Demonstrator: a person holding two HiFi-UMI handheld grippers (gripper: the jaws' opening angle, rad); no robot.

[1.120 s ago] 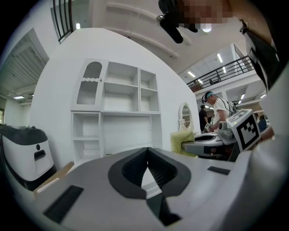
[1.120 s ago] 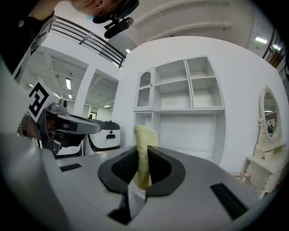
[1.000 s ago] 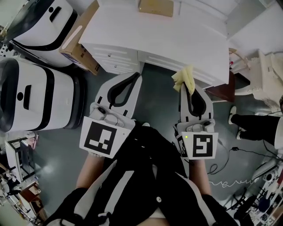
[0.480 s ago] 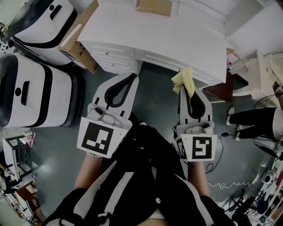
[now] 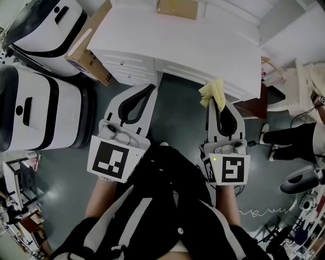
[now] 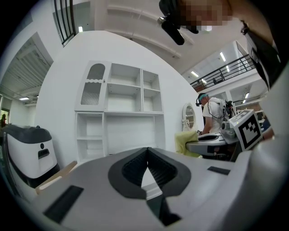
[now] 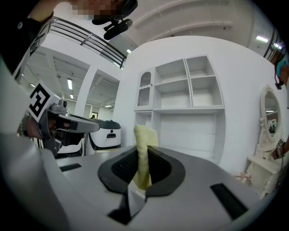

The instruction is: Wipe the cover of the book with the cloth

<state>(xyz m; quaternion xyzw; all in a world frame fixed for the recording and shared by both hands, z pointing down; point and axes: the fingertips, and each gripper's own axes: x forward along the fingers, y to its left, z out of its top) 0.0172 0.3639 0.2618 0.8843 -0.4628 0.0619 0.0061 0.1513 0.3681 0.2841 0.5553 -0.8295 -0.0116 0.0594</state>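
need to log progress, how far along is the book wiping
Done: the yellow cloth is clamped in the right gripper. In hand: both grippers hover short of the white desk, left gripper shut empty. Left: the brown book on it is untouched; all wiping remains.

The book (image 5: 177, 7) at the desk's (image 5: 203, 45) far edge is cut by the picture's top; the cloth's (image 5: 213, 92) lower end is hidden inside the right gripper (image 7: 143, 155).
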